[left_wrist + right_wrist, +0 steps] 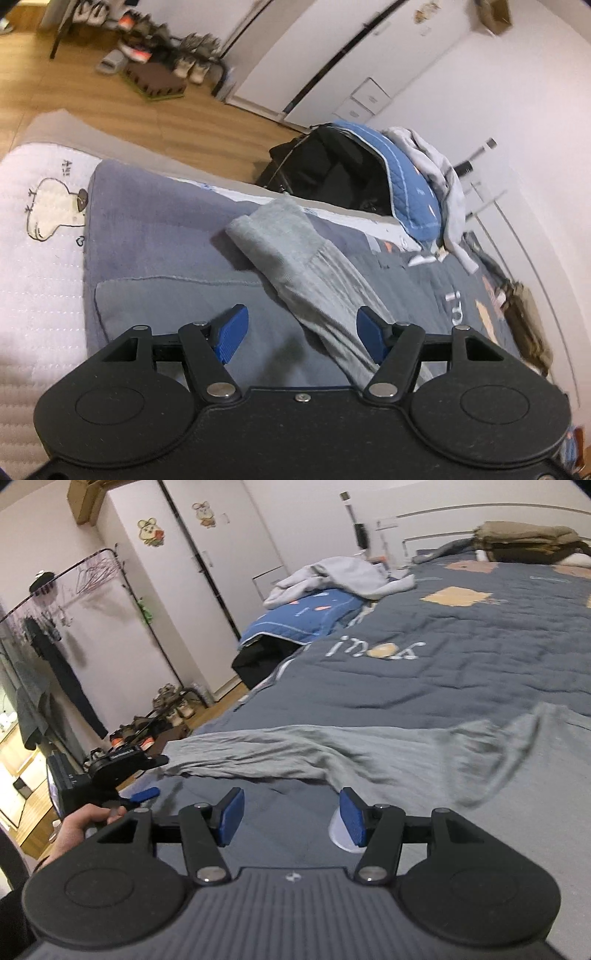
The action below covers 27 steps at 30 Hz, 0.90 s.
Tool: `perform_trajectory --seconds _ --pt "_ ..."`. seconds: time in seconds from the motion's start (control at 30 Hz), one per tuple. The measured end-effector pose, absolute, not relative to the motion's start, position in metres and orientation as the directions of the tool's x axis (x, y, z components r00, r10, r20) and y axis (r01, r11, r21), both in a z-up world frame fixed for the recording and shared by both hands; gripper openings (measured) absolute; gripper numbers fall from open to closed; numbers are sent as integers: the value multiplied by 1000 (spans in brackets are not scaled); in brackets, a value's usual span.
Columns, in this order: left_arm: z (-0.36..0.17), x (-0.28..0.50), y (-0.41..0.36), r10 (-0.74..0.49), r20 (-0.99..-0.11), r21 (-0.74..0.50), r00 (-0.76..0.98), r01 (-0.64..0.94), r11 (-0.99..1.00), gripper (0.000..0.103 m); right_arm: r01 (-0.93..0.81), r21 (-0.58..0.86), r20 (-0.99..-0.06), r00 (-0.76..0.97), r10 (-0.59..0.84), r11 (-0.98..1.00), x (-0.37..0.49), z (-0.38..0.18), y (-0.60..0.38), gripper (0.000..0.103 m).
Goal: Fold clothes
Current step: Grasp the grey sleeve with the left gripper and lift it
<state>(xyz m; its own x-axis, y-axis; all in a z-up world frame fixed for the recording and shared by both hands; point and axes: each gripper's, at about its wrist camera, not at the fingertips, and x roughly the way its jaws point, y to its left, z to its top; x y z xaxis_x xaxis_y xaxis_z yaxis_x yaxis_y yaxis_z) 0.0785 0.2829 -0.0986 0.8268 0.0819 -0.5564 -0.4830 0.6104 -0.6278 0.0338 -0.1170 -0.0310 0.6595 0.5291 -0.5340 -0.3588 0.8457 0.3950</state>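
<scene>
The grey garment (314, 266) lies stretched out across the bed (166, 236), on a dark grey quilt (443, 672). In the left wrist view its ribbed cuff end points toward the bed's far edge, and the rest runs back beneath the left gripper (303, 334). That gripper's blue fingers (232, 332) stand apart; the cloth passes under the right-side finger, and no pinch on it is visible. In the right wrist view the garment spreads sideways across the quilt just ahead of the right gripper (291, 816), whose fingers (231, 816) are also released, with only bedding between them. At the left edge of that view a hand (79, 827) holds the other gripper at the garment's end. Beside the bed, a blue blanket (406, 173) and a pale garment (443, 173) drape over a black bag (325, 166). Shoes (192, 59) line the wooden floor (184, 122) by the wall.
</scene>
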Motion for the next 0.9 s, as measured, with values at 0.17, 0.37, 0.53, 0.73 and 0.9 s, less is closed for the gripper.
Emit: perform_trajectory --seconds 0.17,0.37,0.53,0.73,0.9 --pt "-105 85 295 66 -537 -674 841 -475 566 60 -369 398 -544 641 541 840 47 -36 -97 56" --pt "-112 90 302 60 -528 -708 847 -477 521 51 -374 409 -552 625 552 833 61 -42 -80 56" --pt "-119 90 310 50 -517 -737 855 -473 483 35 -385 413 -556 611 563 825 69 -44 -66 56" --pt "-120 93 313 44 -499 -757 865 -461 463 19 -401 415 -553 602 576 817 74 -41 -58 56" --pt "-107 102 296 27 -468 -728 883 -403 554 8 -390 418 -550 610 570 821 70 -37 -66 56"
